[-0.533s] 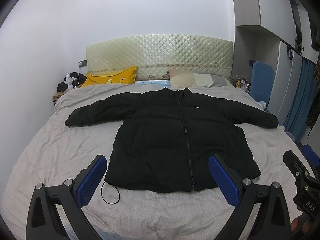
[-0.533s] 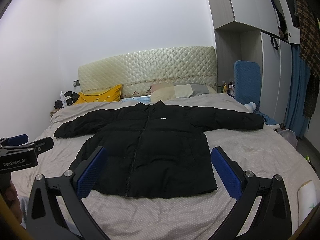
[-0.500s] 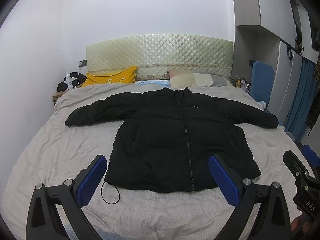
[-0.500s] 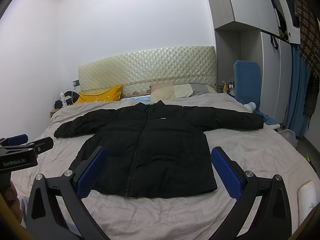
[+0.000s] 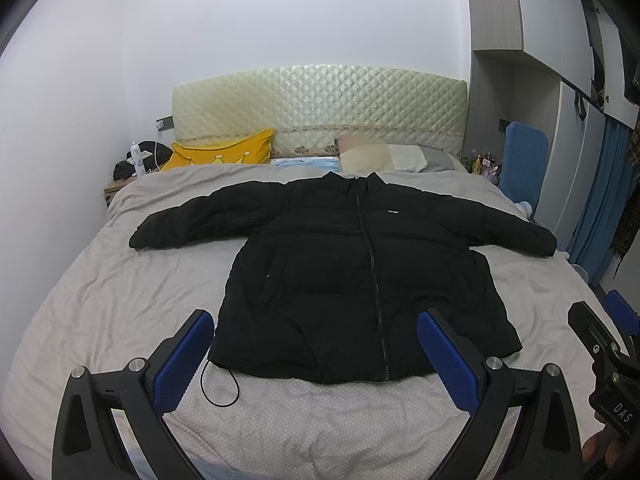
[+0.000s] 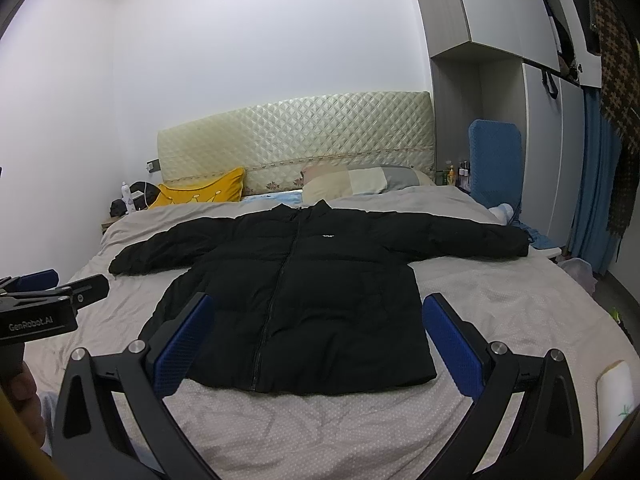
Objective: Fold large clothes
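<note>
I hold my left gripper [image 5: 316, 344] and my right gripper [image 6: 318, 334] side by side over the foot of the bed [image 5: 100, 280], both with jaws spread wide and grasping nothing. The black puffer jacket [image 5: 352, 276] lies flat, front up and zipped, in the middle of the grey cover, sleeves stretched out to either side, collar toward the quilted headboard [image 5: 320, 112], its hem just beyond my blue pads [image 5: 182, 360].

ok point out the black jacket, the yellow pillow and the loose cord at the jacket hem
black jacket [image 5: 320, 280], left wrist view, on the chest panel.
yellow pillow [image 5: 224, 156], left wrist view, on its front face.
cord [image 5: 222, 394], left wrist view, on the loop lying on the bed sheet.
</note>
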Action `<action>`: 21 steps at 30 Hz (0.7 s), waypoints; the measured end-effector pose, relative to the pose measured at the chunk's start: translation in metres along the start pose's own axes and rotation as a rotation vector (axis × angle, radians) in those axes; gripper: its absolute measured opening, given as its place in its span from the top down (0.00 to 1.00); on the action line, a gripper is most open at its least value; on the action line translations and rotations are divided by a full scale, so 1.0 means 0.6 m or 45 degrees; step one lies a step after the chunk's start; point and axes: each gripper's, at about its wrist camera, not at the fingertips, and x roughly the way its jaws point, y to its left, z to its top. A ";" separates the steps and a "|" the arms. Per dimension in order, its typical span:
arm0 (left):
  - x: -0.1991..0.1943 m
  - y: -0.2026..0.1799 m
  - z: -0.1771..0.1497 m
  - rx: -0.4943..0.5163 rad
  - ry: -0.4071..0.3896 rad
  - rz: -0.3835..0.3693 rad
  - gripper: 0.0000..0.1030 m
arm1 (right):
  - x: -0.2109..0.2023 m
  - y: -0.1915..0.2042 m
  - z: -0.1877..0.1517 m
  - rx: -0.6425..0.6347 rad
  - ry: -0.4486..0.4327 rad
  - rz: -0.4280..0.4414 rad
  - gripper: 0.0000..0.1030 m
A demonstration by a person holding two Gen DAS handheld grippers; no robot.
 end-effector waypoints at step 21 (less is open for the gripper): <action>0.010 -0.005 -0.004 0.002 0.016 -0.030 0.00 | 0.015 -0.003 0.000 0.003 0.030 0.018 0.00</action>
